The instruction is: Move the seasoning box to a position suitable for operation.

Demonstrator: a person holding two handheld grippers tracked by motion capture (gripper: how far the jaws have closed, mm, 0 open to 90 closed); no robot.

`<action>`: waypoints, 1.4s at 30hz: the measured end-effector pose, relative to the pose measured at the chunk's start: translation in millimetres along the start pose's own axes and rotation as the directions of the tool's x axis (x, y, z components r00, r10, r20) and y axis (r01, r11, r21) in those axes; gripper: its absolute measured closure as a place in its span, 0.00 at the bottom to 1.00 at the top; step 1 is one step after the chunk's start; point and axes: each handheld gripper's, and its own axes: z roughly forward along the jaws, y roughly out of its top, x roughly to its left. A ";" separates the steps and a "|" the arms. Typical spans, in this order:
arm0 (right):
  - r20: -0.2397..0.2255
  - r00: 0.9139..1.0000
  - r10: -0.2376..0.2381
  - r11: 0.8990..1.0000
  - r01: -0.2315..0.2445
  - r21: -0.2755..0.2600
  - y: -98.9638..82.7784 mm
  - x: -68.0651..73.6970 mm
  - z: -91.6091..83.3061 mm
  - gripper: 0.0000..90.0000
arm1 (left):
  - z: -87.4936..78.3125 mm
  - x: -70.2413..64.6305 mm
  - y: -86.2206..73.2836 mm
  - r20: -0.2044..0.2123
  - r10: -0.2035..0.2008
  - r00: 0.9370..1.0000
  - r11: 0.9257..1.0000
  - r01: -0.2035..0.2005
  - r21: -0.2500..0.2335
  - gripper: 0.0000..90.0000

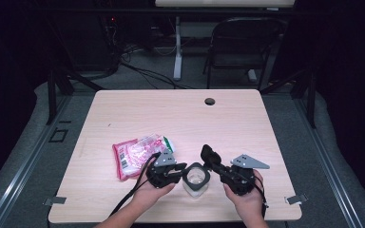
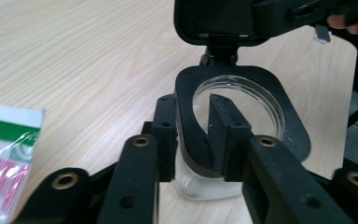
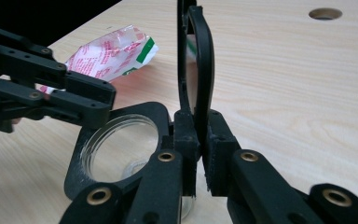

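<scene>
Now the jar (image 1: 196, 179) sits at the desk's (image 1: 180, 114) near edge, its hinged lid (image 3: 196, 60) swung upright. The left gripper (image 2: 200, 135) clamps the black collar's rim; the right gripper (image 3: 196, 140) pinches the lid. Best to keep the left steady and swing the lid slowly so the jar won't tip toward the snack packet (image 1: 140, 154).

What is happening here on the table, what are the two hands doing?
A person is opening a small clear container with a black hinged lid, using a gripper in each hand. The left gripper pinches the container's black rim, one jaw inside the opening and one outside, holding it steady. The right gripper is clamped on the lid, which stands upright, swung open. A pink and white snack packet lies on the wooden table to the left, untouched.
</scene>
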 end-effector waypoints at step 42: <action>-0.056 0.998 0.042 0.999 -0.041 0.011 14.3 -33.2 31.0 0.90 | -46.2 51.8 -51.8 -0.328 -0.038 0.944 0.996 0.062 0.064 0.57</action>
